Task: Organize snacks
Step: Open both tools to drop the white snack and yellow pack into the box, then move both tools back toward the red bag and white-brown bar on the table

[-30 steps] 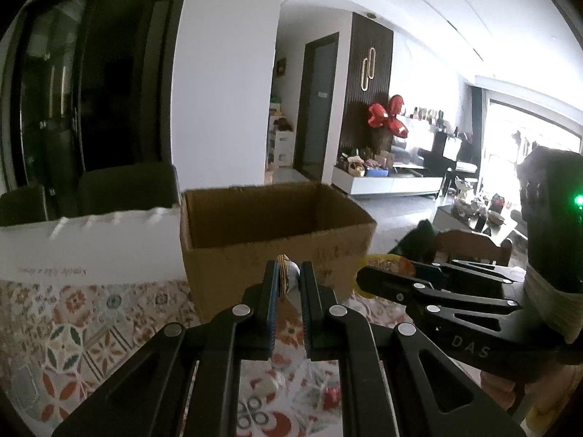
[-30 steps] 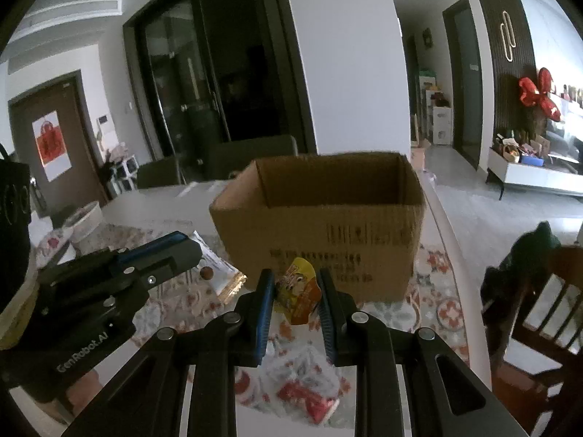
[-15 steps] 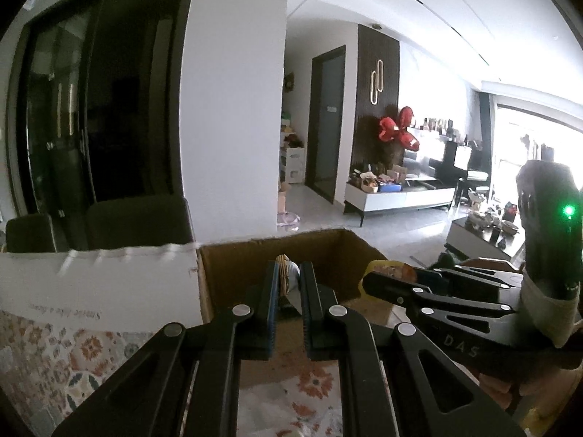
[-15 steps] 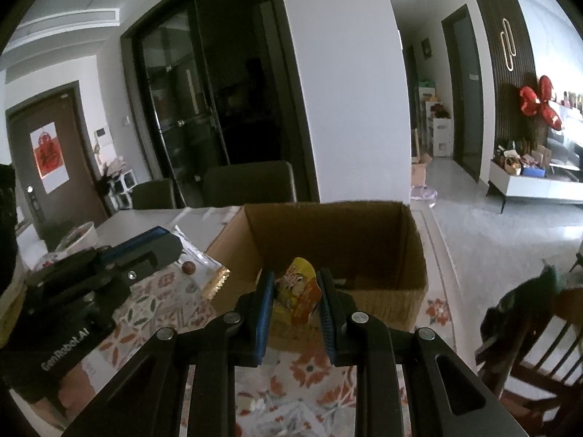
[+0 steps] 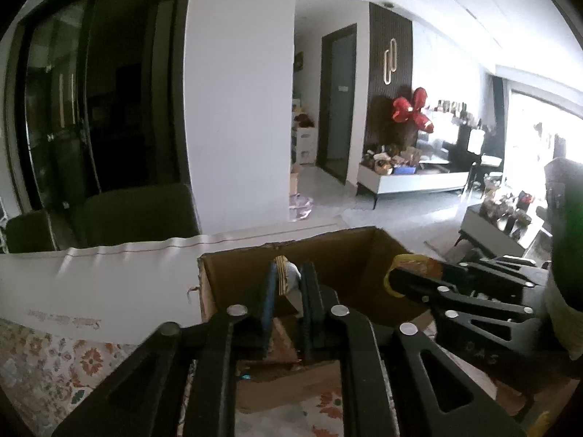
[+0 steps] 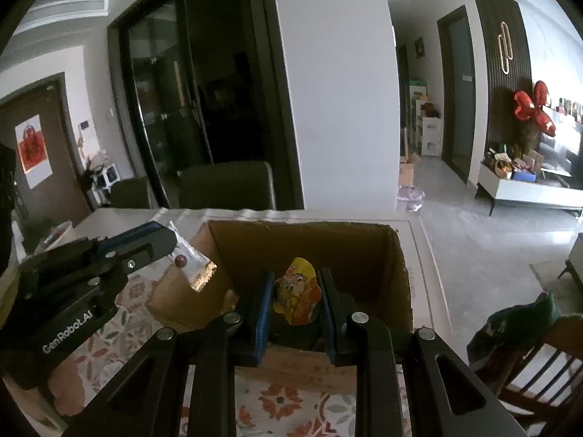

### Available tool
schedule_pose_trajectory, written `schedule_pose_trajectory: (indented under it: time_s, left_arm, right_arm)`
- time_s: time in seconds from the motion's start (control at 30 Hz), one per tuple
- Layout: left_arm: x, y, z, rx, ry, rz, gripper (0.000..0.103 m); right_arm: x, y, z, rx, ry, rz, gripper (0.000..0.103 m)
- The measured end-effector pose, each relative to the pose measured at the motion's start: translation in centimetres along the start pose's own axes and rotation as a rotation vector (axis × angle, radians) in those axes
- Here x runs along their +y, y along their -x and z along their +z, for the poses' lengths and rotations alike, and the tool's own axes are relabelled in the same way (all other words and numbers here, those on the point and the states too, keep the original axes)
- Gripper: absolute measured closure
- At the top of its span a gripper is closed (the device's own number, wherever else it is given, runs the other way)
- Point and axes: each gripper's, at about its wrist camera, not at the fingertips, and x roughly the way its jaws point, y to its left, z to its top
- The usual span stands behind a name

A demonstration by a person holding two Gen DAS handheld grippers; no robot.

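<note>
An open cardboard box (image 5: pixel 357 255) (image 6: pixel 364 240) stands on the patterned tablecloth. My left gripper (image 5: pixel 288 284) is shut on a clear snack packet (image 5: pixel 282 278) with a gold-striped edge and holds it over the box's left part; the packet also shows in the right wrist view (image 6: pixel 193 266). My right gripper (image 6: pixel 295 291) is shut on a yellow-orange snack packet (image 6: pixel 297 291) and holds it over the box opening; this packet also shows in the left wrist view (image 5: pixel 411 266). The box's floor is mostly hidden behind the fingers.
A white paper bag (image 5: pixel 109 284) stands left of the box. Dark chairs (image 6: pixel 226 185) stand behind the table. A wooden chair with green cloth (image 6: pixel 521 324) is at the right. The floral tablecloth (image 6: pixel 291 400) lies below the grippers.
Both grippers have risen and moved forward with their packets, from in front of the box to above its opening. Neither grip has changed.
</note>
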Motion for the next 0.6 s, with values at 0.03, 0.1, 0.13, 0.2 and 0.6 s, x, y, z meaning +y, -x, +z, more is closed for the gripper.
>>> schedule_pose_trajectory:
  time_s: [0.03,0.1,0.13,0.2,0.6]
  left_arm:
    - [0.1,-0.2,0.0,0.005,0.002,0.008,0.081]
    - [0.4,-0.4,-0.2,0.011,0.005,0.016,0.068]
    - [0.5,-0.5,-0.3,0.015,0.004,0.022,0.065]
    - [0.5,-0.3,-0.5,0.014,-0.001,0.03,0.063]
    - [-0.1,4.3,-3.5,-0.019,-0.085,0.058,0.053]
  right_arm:
    - [0.1,-0.2,-0.2,0.001,0.001,-0.011,0.077]
    - [0.0,-0.5,-0.3,0.009,0.008,-0.028,0.076]
    - [-0.1,-0.6,-0.4,0.009,0.007,-0.036,0.065]
    - [0.0,-0.5,-0.6,-0.004,0.004,-0.05,0.052]
    - [2.0,2.7,-2.7,-0.038,0.056,-0.055,0.052]
